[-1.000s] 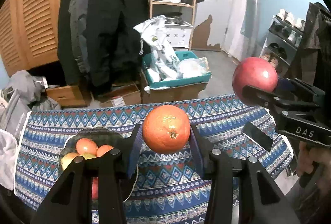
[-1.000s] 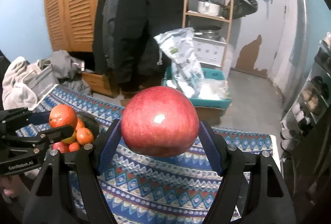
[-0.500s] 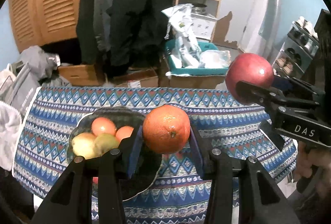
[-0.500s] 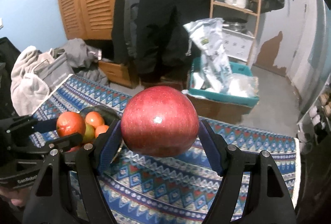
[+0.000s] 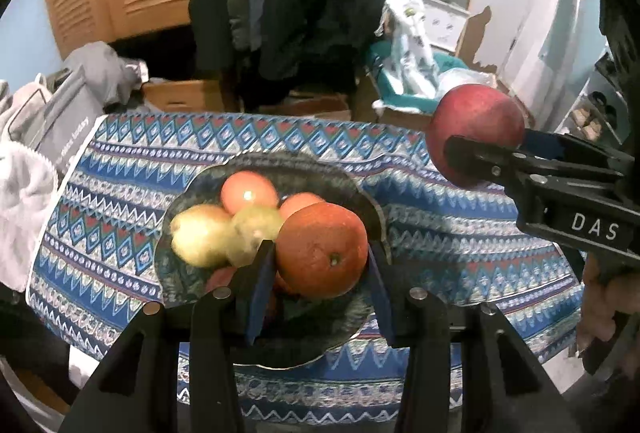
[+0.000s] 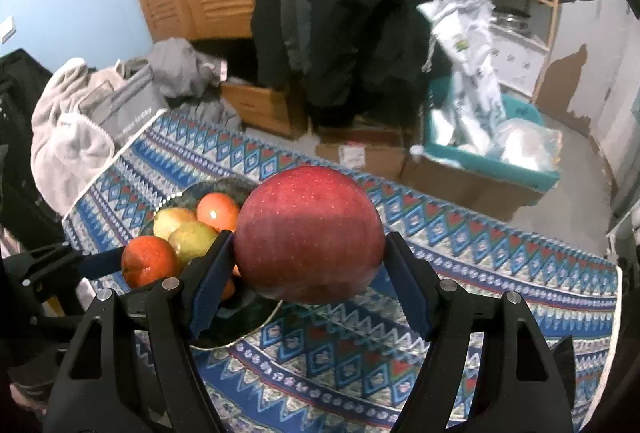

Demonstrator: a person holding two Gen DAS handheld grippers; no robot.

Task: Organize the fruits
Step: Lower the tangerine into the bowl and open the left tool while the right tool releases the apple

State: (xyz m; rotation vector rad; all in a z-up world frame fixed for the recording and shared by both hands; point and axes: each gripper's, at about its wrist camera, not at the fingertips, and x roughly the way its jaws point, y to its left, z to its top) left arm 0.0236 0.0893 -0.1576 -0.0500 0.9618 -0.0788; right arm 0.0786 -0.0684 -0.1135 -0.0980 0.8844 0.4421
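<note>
- Your left gripper (image 5: 322, 275) is clamping an orange (image 5: 322, 249) between its blue pads, holding it above the near right part of the dark bowl (image 5: 372, 207).
- Your right gripper (image 6: 308, 287) is gripping a large red apple (image 6: 308, 239), carrying it over the patterned blue cloth (image 6: 500, 273), off to the right of the bowl and not above it.
- The bowl is sitting on the cloth toward its left half and is already holding fruit: two yellow-green pears (image 5: 200, 235) lying side by side at the front left, and two orange-red fruits (image 5: 249, 191) sitting behind them.
- More reddish fruit is showing low in the bowl behind your left fingers, too hidden to identify.
- Beyond the table, a teal bin (image 6: 494, 163) is standing on the floor, holding a tall printed bag (image 6: 468, 73) and a clear plastic bag.
</note>
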